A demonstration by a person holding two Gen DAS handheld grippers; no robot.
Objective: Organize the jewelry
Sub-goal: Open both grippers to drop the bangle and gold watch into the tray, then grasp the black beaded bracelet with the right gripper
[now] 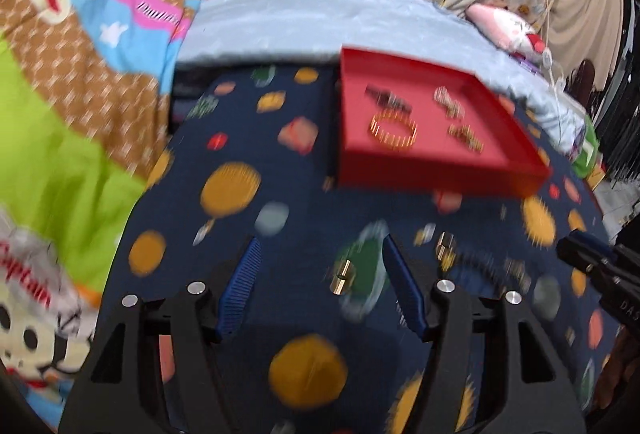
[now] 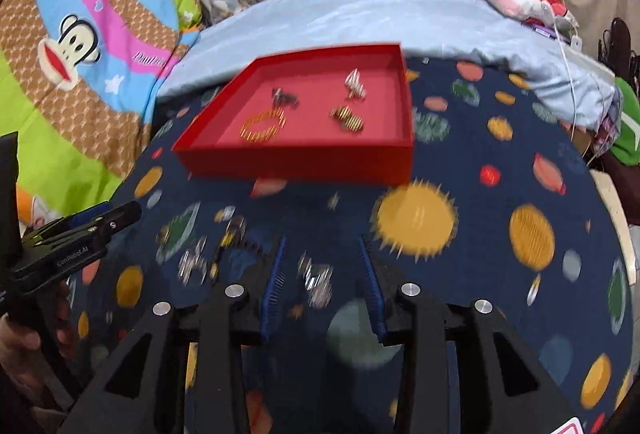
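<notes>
Both my grippers are released and empty: left gripper [image 1: 320,286] straddles a gold ring [image 1: 342,277], right gripper [image 2: 322,274] a blurred silver piece [image 2: 318,282] on the patterned cloth [image 2: 480,254]; red tray [image 2: 296,157] sits beyond; closing mid-motion, I risk flicking them away.

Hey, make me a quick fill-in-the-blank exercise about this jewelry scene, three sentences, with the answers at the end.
1. The gold bangle lies inside the ____ tray.
2. The tray sits on a dark blue cloth printed with ____.
3. Both the left gripper and the right gripper have their jaws ____.

Missing words: red; planets; open
</notes>
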